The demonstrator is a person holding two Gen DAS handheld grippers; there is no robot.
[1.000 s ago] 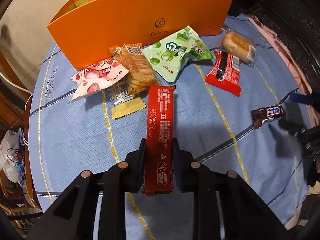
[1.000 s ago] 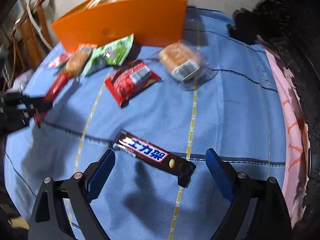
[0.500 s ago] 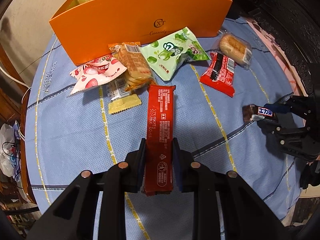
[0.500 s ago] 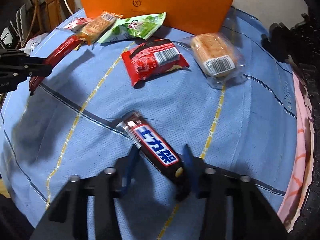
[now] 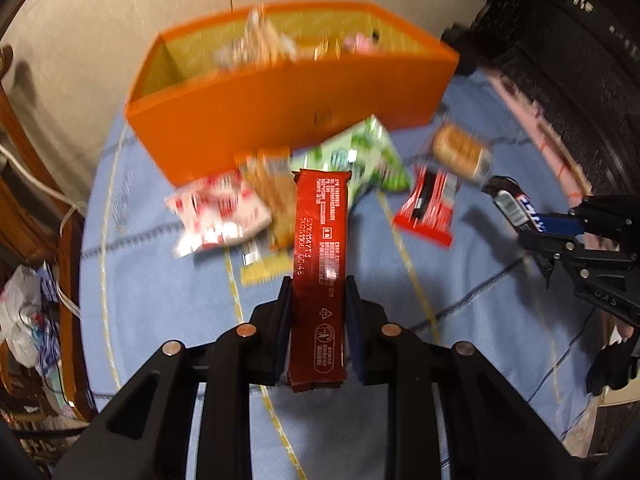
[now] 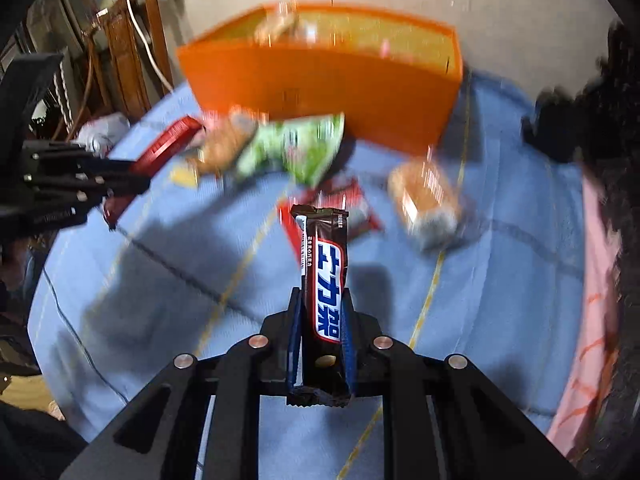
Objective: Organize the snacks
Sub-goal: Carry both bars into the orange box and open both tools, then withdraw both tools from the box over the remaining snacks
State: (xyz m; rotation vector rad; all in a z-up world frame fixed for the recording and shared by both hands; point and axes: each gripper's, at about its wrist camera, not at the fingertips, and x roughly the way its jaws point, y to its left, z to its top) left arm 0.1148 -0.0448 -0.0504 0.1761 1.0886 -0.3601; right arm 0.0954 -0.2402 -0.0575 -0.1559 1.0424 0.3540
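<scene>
My left gripper [image 5: 318, 292] is shut on a long dark-red snack bar [image 5: 320, 240] and holds it above the blue tablecloth. My right gripper [image 6: 322, 304] is shut on a brown chocolate bar with a blue-and-white label [image 6: 326, 268], lifted off the cloth. The orange box [image 5: 288, 96] stands at the back with several snacks inside. In front of it lie a green packet [image 5: 360, 160], a red-and-white strawberry packet [image 5: 216, 212], a biscuit pack [image 5: 272, 192], a red wrapper [image 5: 428, 208] and a wrapped bun [image 5: 460, 148]. The right gripper with its bar shows in the left wrist view [image 5: 520, 216].
A round table with a blue cloth [image 5: 160, 300] carries everything. Dark carved furniture [image 5: 580, 60] stands to the right. A wooden chair and white cable [image 6: 132, 40] are at the left. A pink cloth edge [image 6: 592, 280] borders the right side.
My right gripper closed on the chocolate bar and lifted it off the cloth. Both grippers rose and tilted toward the orange box, whose inside now shows.
</scene>
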